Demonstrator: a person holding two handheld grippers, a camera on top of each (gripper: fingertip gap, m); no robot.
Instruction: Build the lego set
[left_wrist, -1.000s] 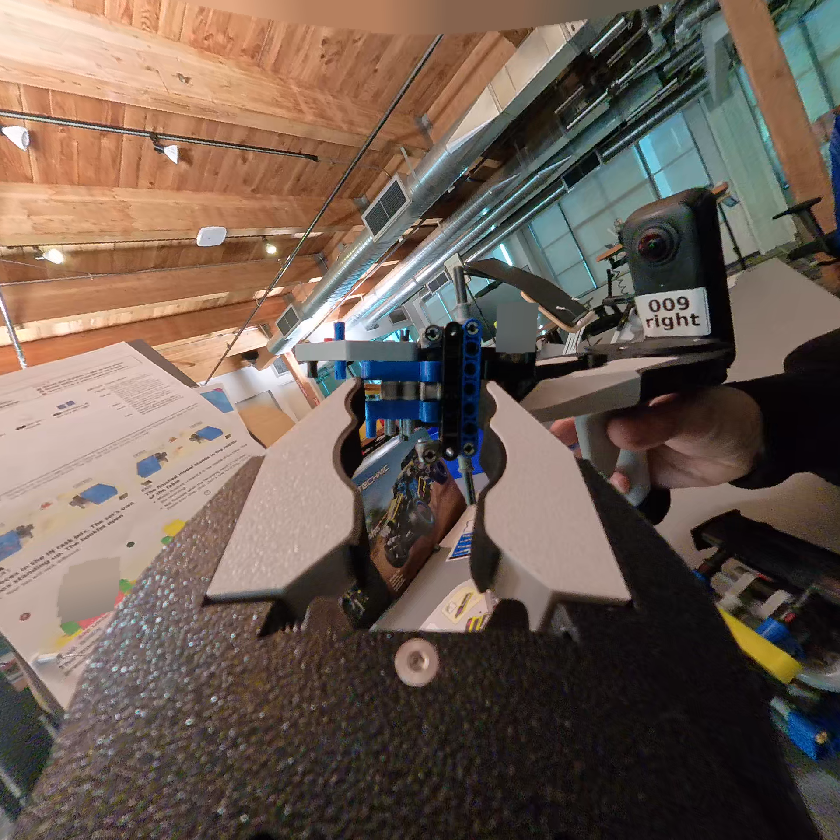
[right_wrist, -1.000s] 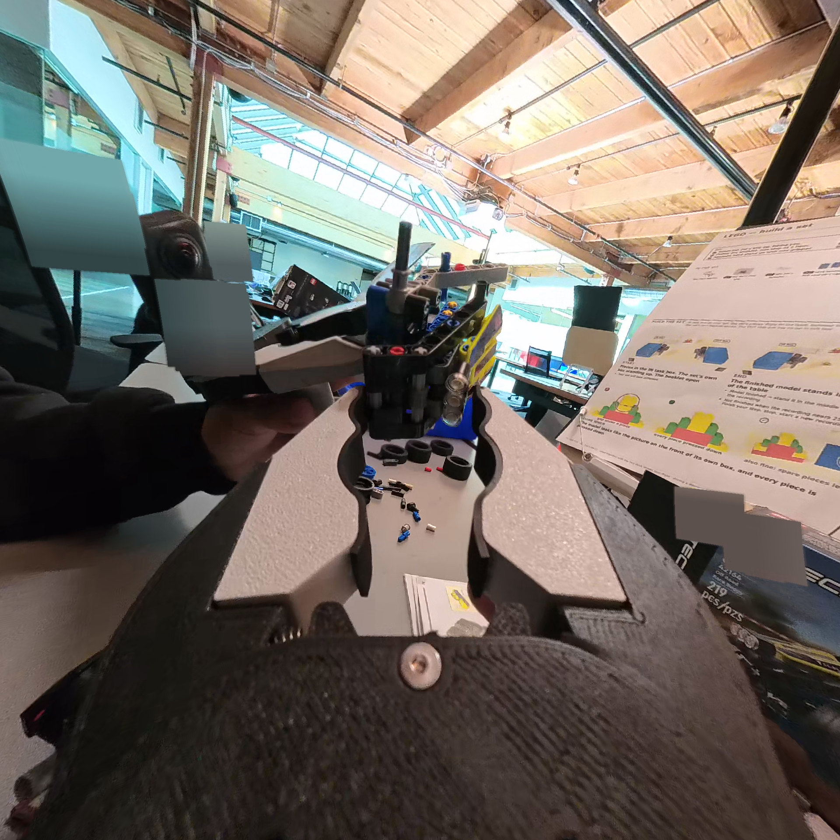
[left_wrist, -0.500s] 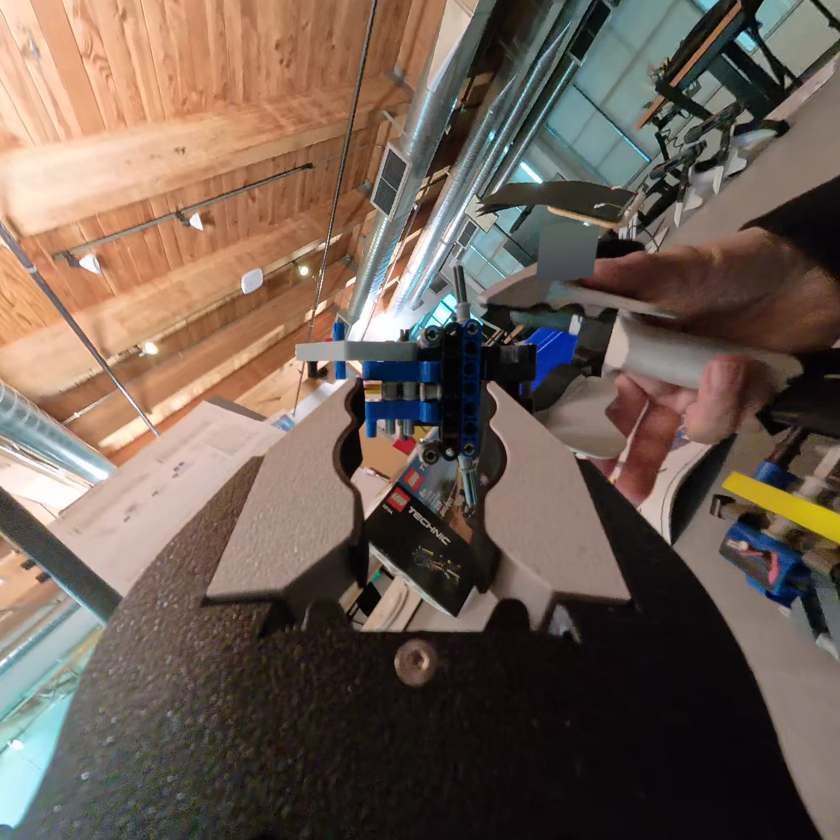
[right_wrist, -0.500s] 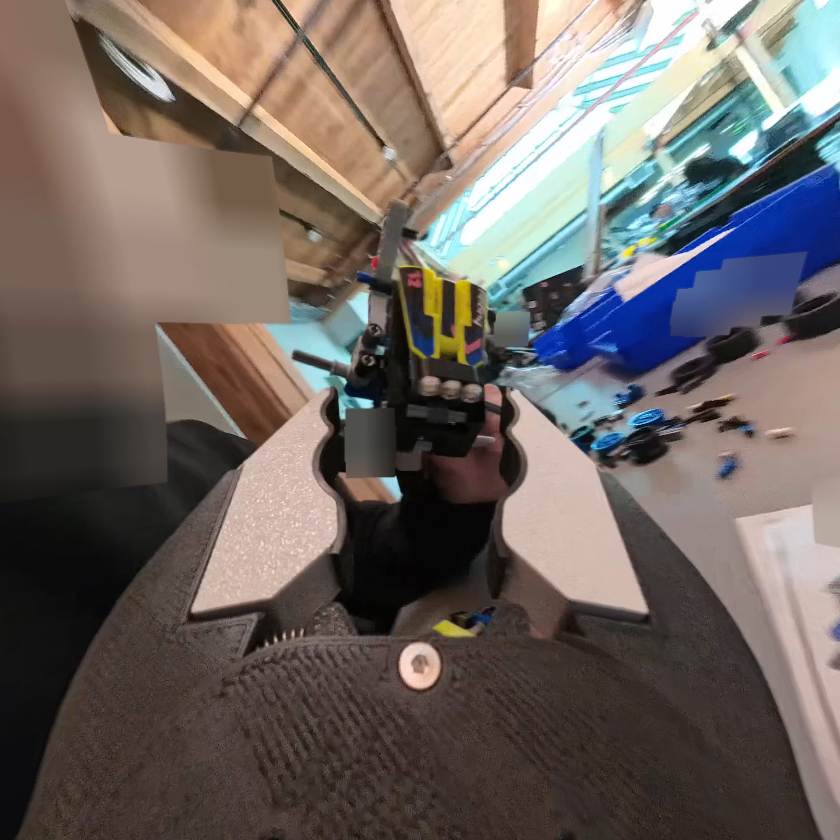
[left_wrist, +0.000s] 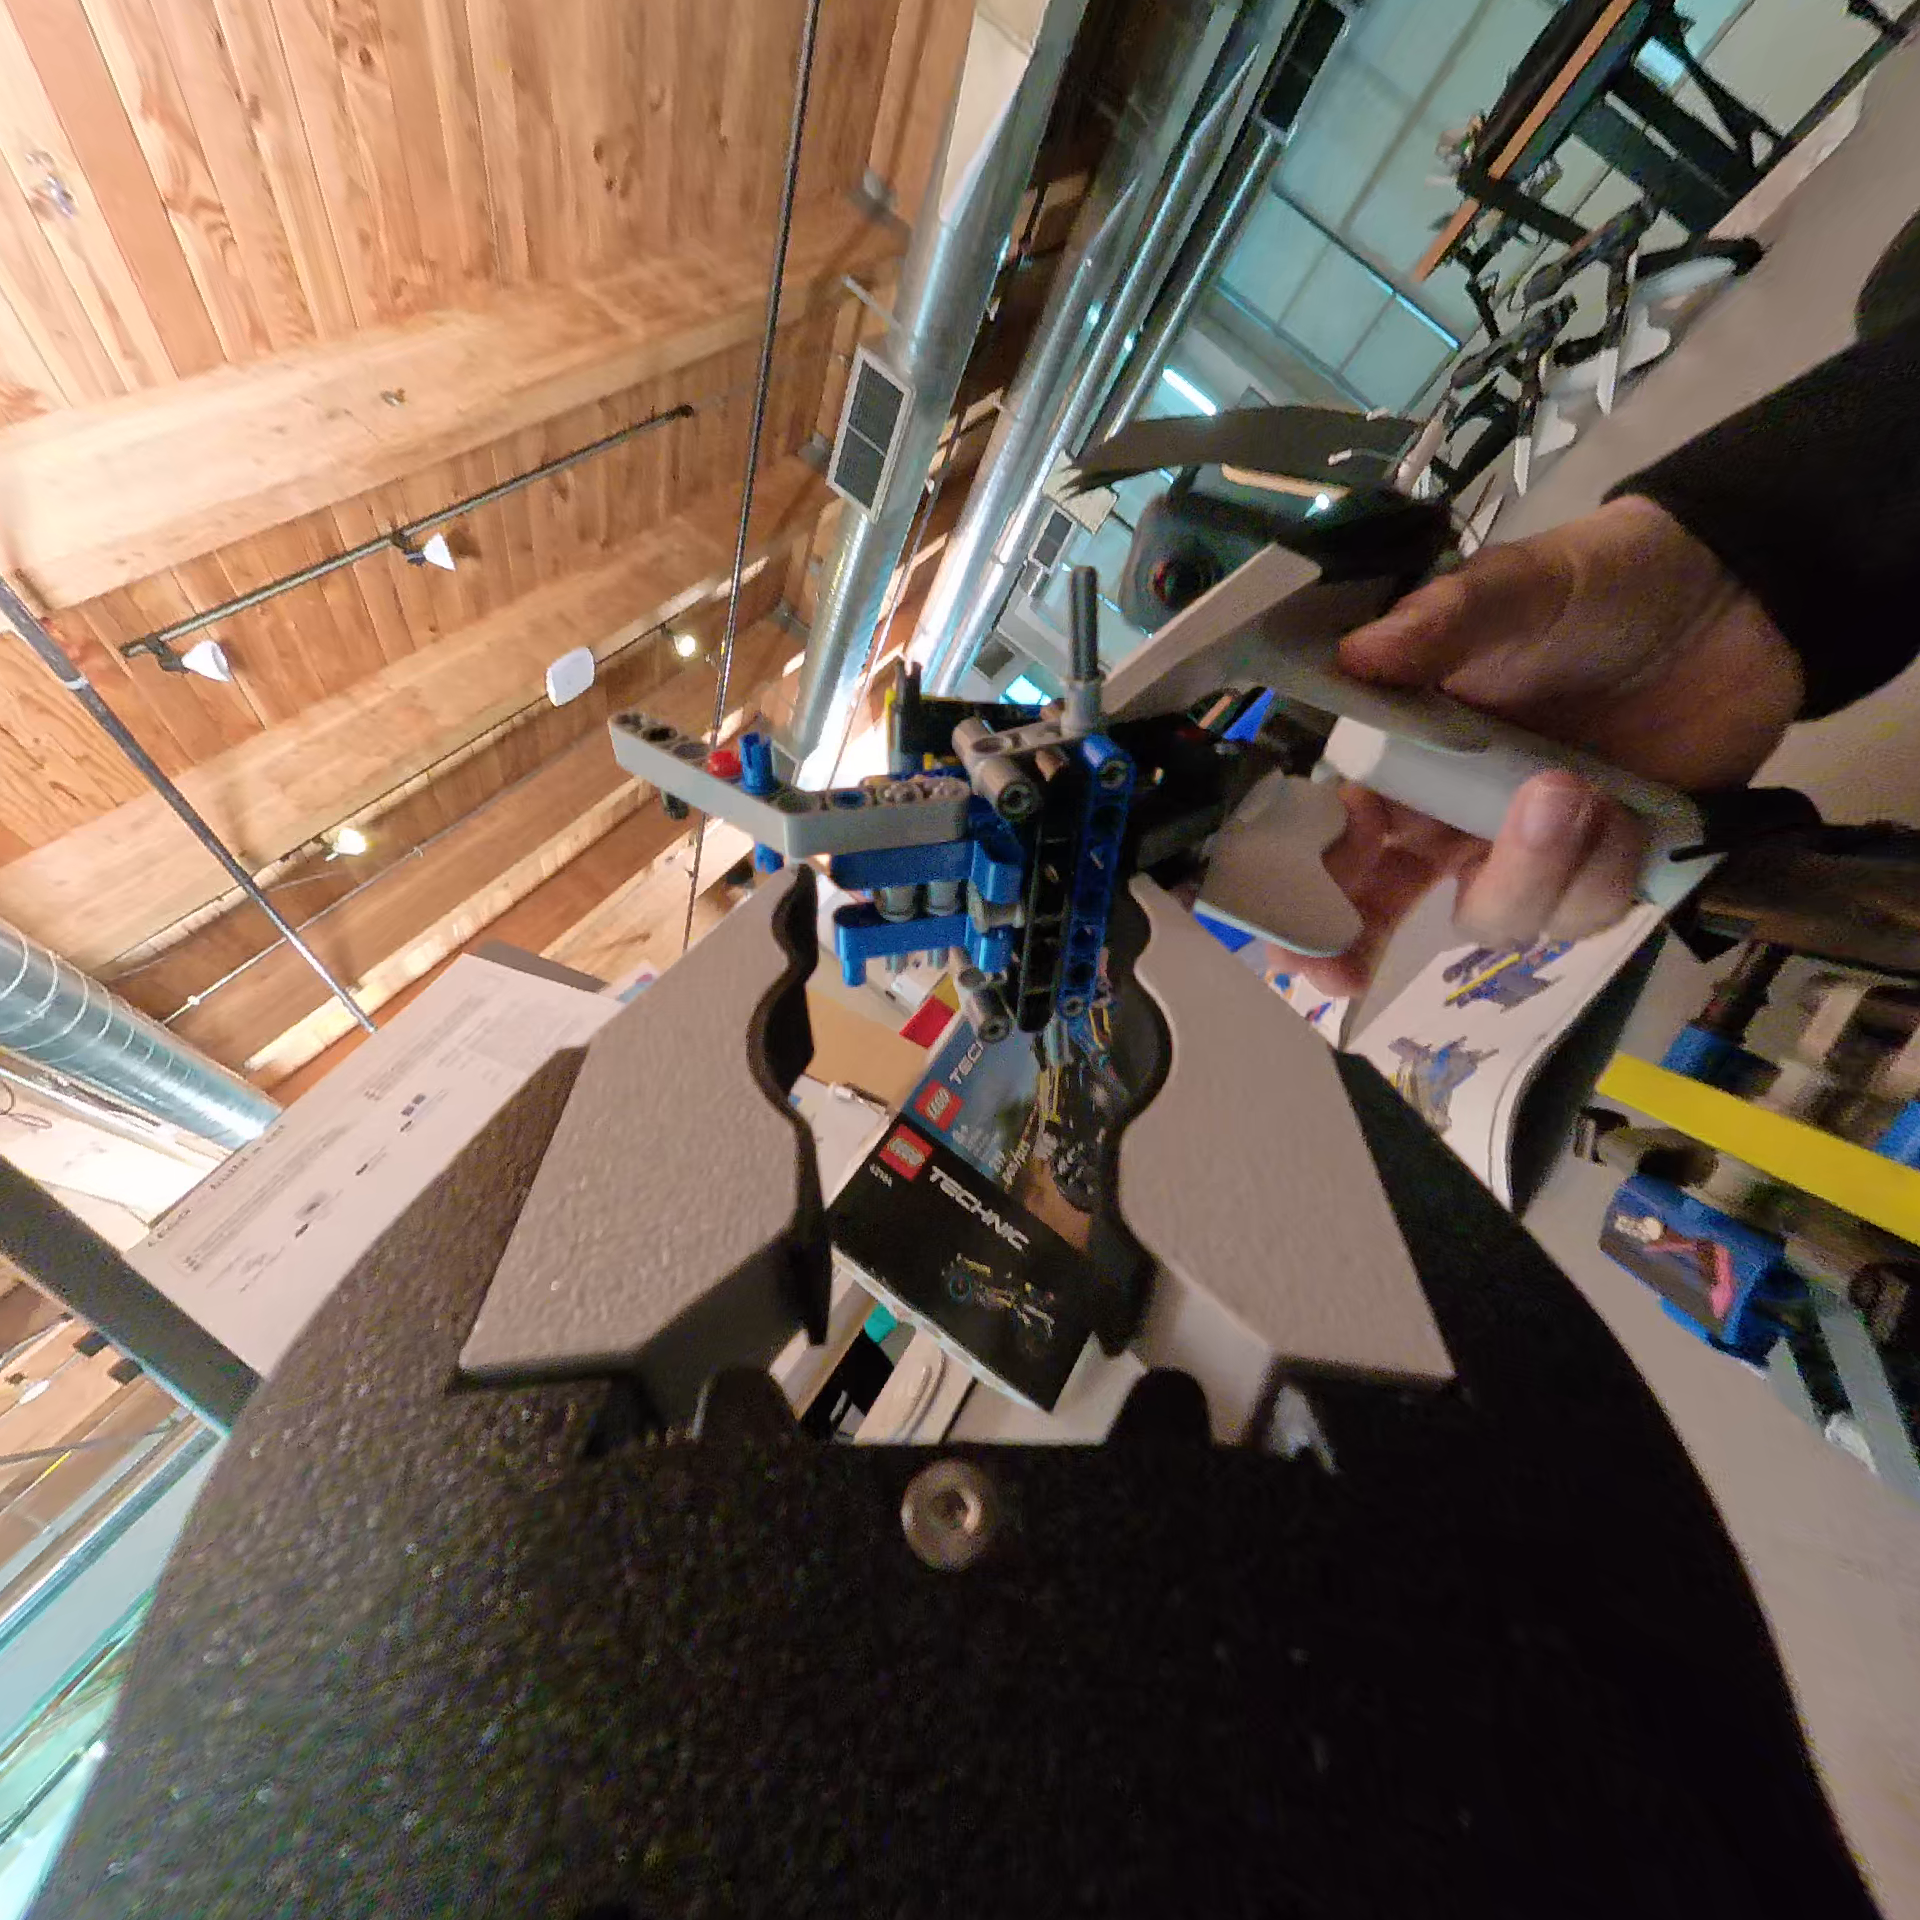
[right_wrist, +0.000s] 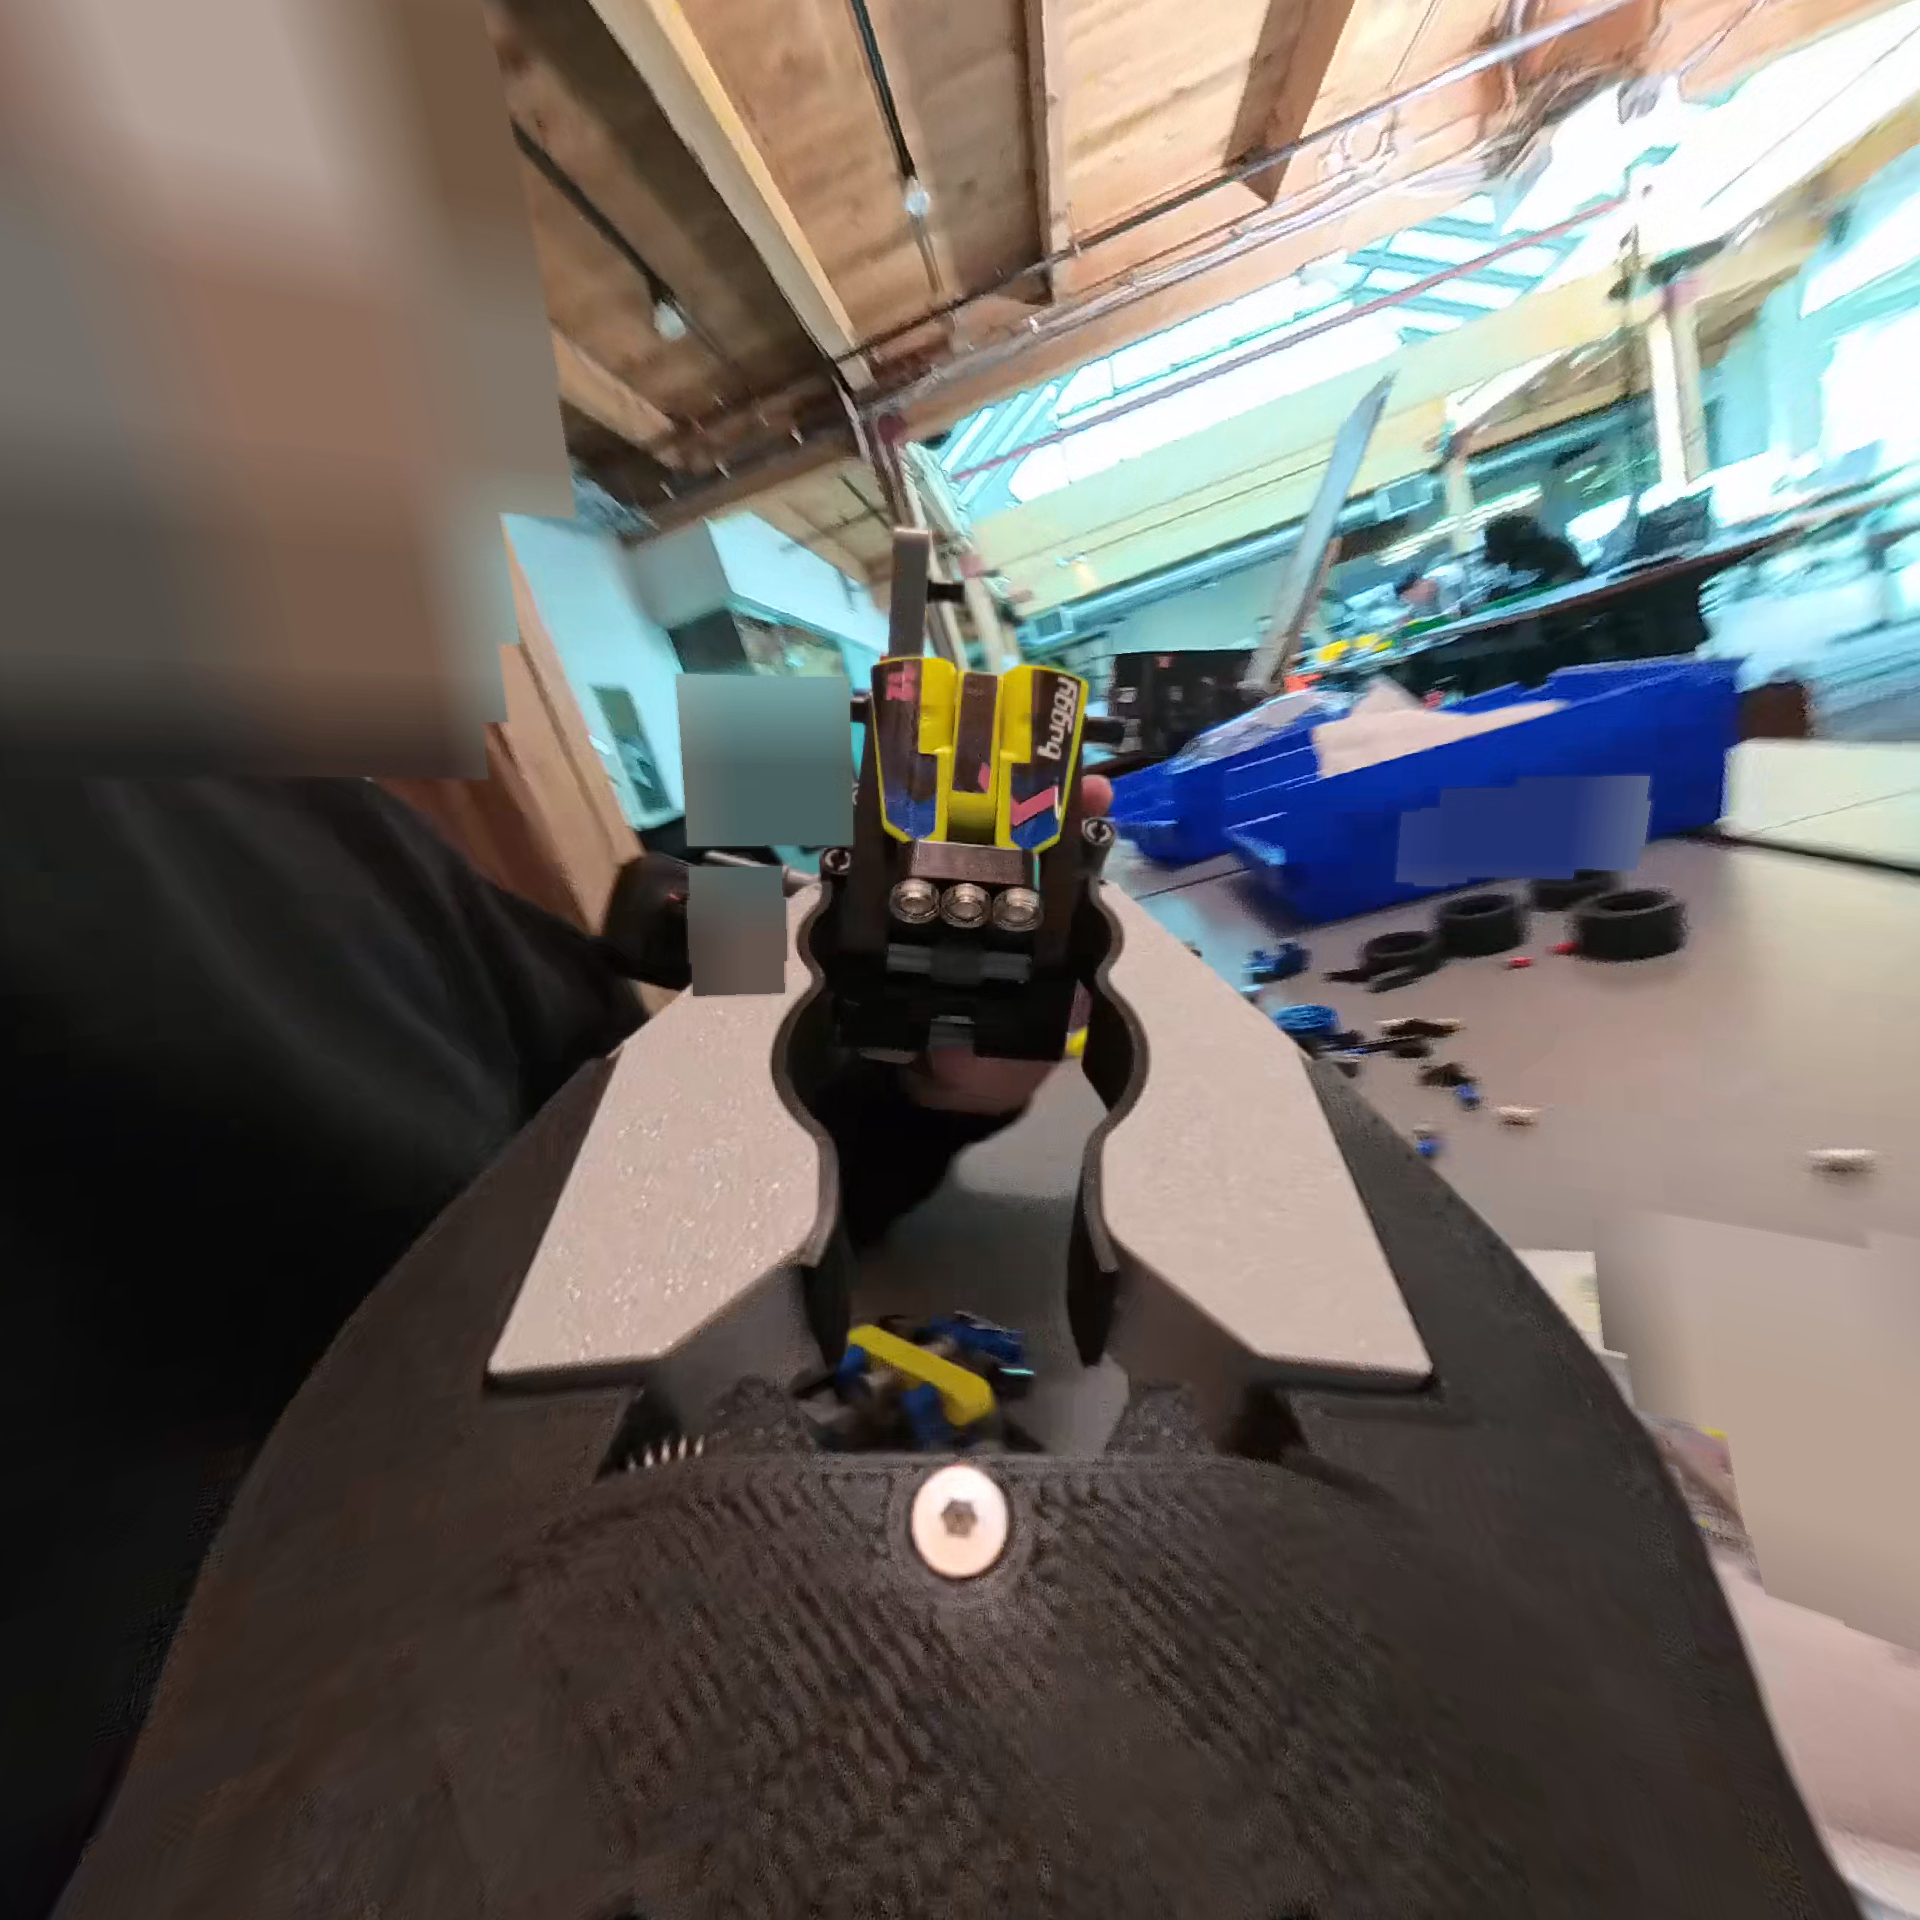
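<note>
The right gripper (right_wrist: 958, 935) was closed on the toy buggy model (right_wrist: 961, 894), and its two grey fingers (right_wrist: 727, 1122) pressed on the black sides of the front end, just under the yellow and blue patterned hood and the three small round lamps. The same model showed in the left wrist view, between the tips of the left gripper (left_wrist: 966, 914), where its blue and black beam frame (left_wrist: 997, 873) stood with a grey angled beam (left_wrist: 790, 790) pointing to the left; the left-side finger (left_wrist: 675, 1122) was apart from the blue parts, and at the right-side finger I could not tell if it touched, so this gripper looked open around the model. To the right of the left gripper a hand (left_wrist: 1558, 707) held the grey handle of the other tool. Behind the fingers lay a dark toy box (left_wrist: 977, 1278). Farther right of the right gripper, black tyres (right_wrist: 1621, 925), small loose pieces (right_wrist: 1403, 1039) and blue bins (right_wrist: 1455, 769) were on the table (right_wrist: 1558, 1091).
</note>
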